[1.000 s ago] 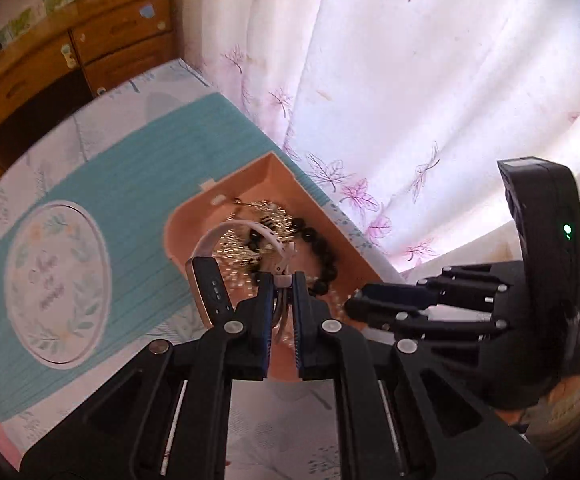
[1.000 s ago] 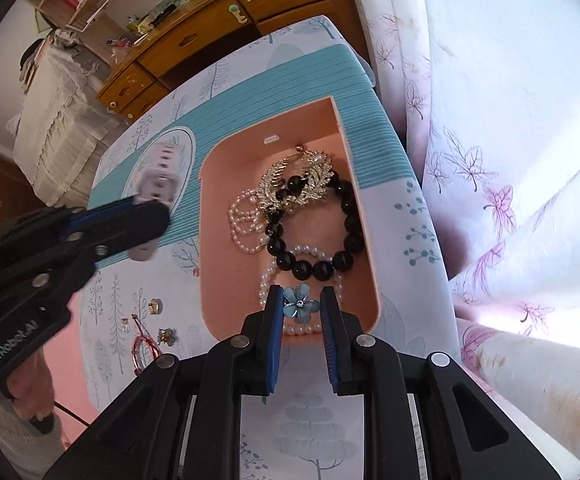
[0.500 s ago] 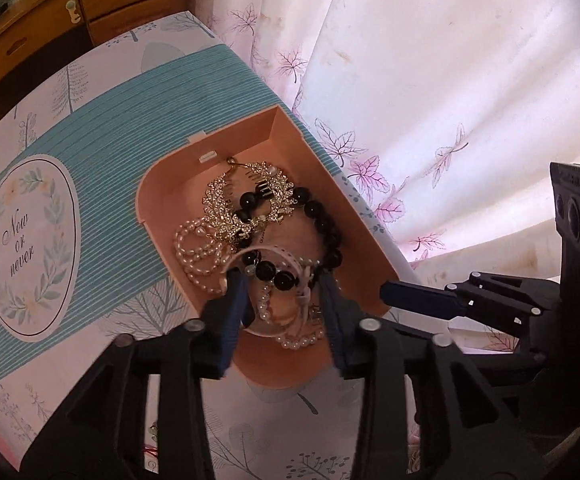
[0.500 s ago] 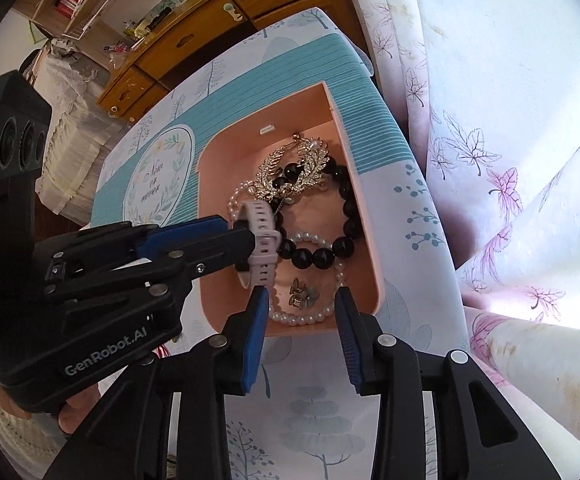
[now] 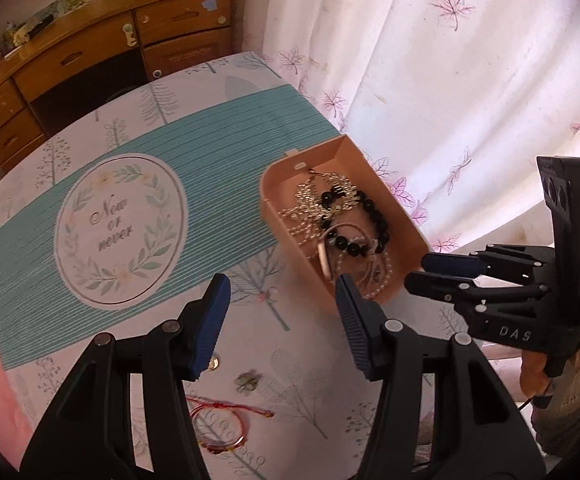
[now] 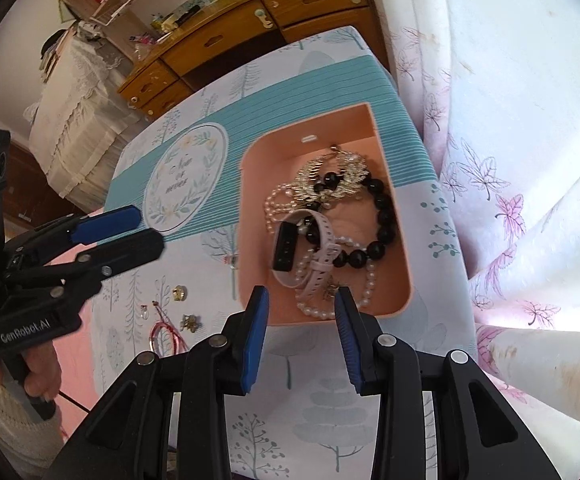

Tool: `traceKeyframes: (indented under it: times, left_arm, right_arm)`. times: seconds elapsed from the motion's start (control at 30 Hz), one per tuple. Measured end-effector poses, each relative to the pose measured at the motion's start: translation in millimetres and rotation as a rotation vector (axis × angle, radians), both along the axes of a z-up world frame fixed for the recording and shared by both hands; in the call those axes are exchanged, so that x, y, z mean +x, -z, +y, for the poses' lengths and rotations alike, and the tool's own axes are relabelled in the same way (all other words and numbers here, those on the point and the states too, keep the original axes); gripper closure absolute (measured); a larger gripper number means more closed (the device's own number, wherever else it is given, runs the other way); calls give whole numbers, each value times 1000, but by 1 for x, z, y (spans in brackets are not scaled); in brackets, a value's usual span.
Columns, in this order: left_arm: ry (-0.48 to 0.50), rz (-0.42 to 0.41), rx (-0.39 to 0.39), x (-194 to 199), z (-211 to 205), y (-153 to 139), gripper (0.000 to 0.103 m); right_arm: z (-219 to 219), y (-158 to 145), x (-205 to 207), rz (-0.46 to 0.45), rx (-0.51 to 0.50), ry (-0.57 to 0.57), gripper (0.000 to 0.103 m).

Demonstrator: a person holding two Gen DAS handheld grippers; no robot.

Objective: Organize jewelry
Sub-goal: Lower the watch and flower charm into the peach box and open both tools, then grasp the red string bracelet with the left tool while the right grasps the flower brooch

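Now both grippers (image 5: pixel 278 296) (image 6: pixel 300 312) open, empty; watch (image 6: pixel 306 246) in pink box (image 6: pixel 250 216).

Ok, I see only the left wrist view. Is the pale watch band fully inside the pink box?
Observer: Yes. The right wrist view shows the whole smart band inside the pink box, lying over the pearl strand, black face sideways.
Operator: And is the right gripper holding something?
Observer: No. The right gripper is open and empty, at the box's near rim.
Operator: What lies outside the box?
Observer: Besides the red string bracelet, gold ring and small charm, there is a tiny clear piece, which your gripper hides.
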State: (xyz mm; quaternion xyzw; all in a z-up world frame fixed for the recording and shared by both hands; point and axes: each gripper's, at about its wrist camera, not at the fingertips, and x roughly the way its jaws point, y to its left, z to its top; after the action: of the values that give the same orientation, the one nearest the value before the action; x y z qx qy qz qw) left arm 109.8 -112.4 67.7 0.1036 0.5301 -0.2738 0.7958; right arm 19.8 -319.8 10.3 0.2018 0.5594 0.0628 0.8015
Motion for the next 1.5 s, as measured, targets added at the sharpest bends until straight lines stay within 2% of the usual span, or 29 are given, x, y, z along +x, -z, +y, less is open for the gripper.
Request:
traceKeyframes:
  times: [0.13, 0.23, 0.43, 0.67, 0.9, 1.0, 1.1, 1.13, 1.3, 1.33, 1.37, 1.5]
  left_arm:
    - [-65, -34, 16, -9, 50, -8, 51]
    - [-96, -40, 37, -19, 80, -3, 51]
    - [-148, 12, 68, -52, 122, 34, 51]
    - [-262, 93, 69, -80, 142, 92, 52]
    - [-345, 101, 99, -90, 145, 115, 52]
    - [-348, 109, 121, -87, 142, 121, 62]
    - [-337, 116, 135, -85, 138, 126, 66]
    - [-335, 116, 144, -85, 137, 127, 71]
    - [-328, 86, 176, -86, 128, 129, 83]
    - [-324, 84, 178, -86, 127, 128, 91]
    - [-320, 80, 185, -86, 126, 128, 93]
    - [-327, 78, 175, -87, 127, 128, 94]
  right_arm:
    - [26, -12, 1, -28, -12, -67, 68]
    - [50, -17, 1, -40, -8, -123, 68]
    - [99, -14, 1, -43, -9, -239, 69]
    - [151, 19, -3, -20, -35, -357, 69]
    - [176, 55, -7, -28, -115, -407, 69]
    - [181, 65, -2, -21, -111, -409, 69]
    - [186, 70, 0, -37, -114, -420, 69]
    - [188, 70, 1, -45, -117, -424, 69]
    - [197, 73, 9, -75, -132, -433, 69]
    - [199, 74, 10, -81, -141, -438, 71]
    - [202, 75, 10, -87, -155, -447, 72]
    - [210, 76, 9, -121, -200, -479, 83]
